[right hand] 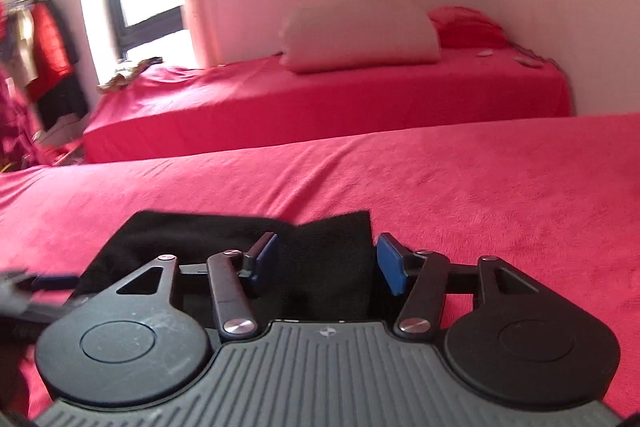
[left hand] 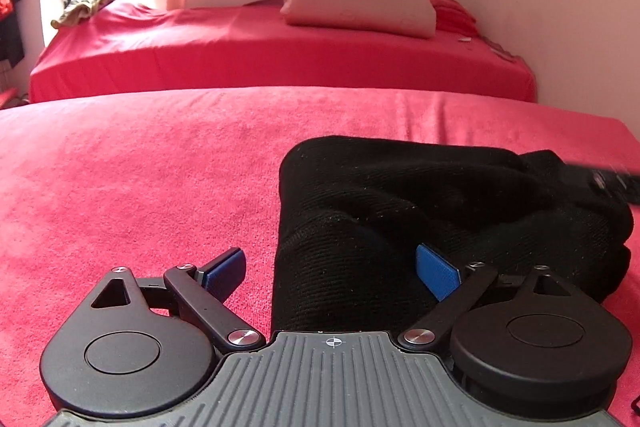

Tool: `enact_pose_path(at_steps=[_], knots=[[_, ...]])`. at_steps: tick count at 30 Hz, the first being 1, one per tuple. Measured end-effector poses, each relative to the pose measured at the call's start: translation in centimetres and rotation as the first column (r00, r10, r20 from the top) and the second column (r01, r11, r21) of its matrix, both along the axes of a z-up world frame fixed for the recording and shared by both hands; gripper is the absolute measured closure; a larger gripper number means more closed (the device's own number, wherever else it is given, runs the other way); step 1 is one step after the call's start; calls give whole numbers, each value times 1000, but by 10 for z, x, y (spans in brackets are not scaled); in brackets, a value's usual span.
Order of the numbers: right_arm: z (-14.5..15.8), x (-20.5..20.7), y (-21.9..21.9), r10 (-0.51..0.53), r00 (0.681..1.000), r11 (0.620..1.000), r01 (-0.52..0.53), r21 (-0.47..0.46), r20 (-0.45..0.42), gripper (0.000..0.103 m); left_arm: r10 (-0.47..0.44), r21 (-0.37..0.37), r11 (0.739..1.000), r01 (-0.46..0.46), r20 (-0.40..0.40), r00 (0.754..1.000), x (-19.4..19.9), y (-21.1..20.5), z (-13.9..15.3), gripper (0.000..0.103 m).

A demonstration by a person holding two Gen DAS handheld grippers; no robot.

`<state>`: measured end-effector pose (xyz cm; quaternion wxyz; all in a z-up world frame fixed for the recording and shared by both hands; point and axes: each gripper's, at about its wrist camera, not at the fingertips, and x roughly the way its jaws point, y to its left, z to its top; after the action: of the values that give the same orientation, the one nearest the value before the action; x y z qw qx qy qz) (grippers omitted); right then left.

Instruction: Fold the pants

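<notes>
The black pants (left hand: pixel 420 211) lie bunched in a folded heap on the red bed cover (left hand: pixel 140 187). My left gripper (left hand: pixel 332 267) is open, its blue pads wide apart at the heap's near left edge, with cloth between them but not pinched. In the right wrist view the pants (right hand: pixel 320 267) lie under and between the blue pads of my right gripper (right hand: pixel 326 263), which is open. The right gripper shows blurred at the right edge of the left wrist view (left hand: pixel 612 183). The left gripper shows blurred at the left edge of the right wrist view (right hand: pixel 32 291).
A second bed with a red sheet (left hand: pixel 240 51) stands beyond, carrying a pale pillow (left hand: pixel 360 3) and crumpled cloth (left hand: pixel 84 7) by the window. Clothes hang on a rack (right hand: pixel 36 47) at the far left. White walls close the back and right.
</notes>
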<state>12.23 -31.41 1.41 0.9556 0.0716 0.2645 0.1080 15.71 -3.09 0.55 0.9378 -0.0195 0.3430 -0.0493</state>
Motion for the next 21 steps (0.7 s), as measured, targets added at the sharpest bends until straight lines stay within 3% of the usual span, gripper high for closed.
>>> enact_pose_path(at_steps=[4, 7, 10, 15, 21], knots=[[-11, -27, -1, 76, 996, 995, -78, -61, -39, 41, -4, 4, 1000, 4, -9, 1000, 2, -2, 3, 0], [-11, -37, -17, 75, 996, 997, -76, -33, -45, 30, -5, 18, 1000, 5, -11, 1000, 2, -4, 4, 0], [-2, -32, -27, 39, 996, 999, -39, 5, -75, 28, -1, 34, 999, 1, -12, 1000, 0, -5, 7, 0], [23, -29, -14, 1, 999, 1000, -1, 0, 44, 28, 4, 64, 998, -3, -10, 1000, -1, -9, 8, 0], [11, -8, 19, 68, 997, 998, -68, -18, 27, 29, 3, 79, 997, -2, -19, 1000, -1, -10, 9, 0]])
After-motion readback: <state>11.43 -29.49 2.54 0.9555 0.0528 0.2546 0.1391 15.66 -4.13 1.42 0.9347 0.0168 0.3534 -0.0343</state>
